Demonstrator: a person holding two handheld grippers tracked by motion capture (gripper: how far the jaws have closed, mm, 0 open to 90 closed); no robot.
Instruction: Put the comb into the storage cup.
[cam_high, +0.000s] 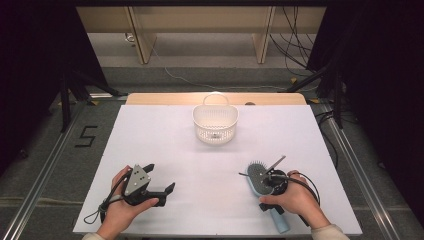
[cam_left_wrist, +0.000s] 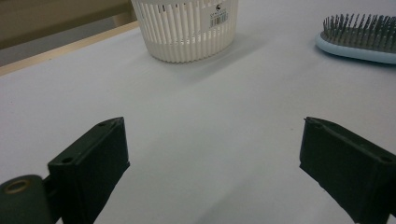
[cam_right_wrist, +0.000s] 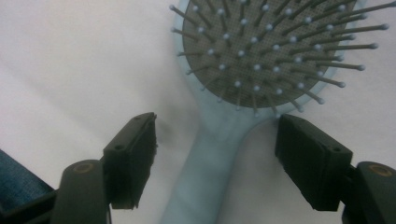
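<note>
Your right gripper (cam_right_wrist: 217, 154) stands wide over the hairbrush (cam_right_wrist: 243, 93) neck, pads not touching yet. Handle runs to 6 o'clock, bristle head to 12. Left gripper (cam_high: 159, 181) open too, idle, well apart. Basket (cam_high: 215, 125) lies farther, approx. 11 o'clock.

1. Floor (cam_high: 60, 150), left of the worktop (cam_high: 165, 145): a dark "5" (cam_high: 86, 136) marked on the grey surface, readable in the high view.
2. White basket (cam_left_wrist: 184, 28): small label (cam_left_wrist: 218, 17) with a barcode on the wall facing the left gripper view; its print is too small to read.
</note>
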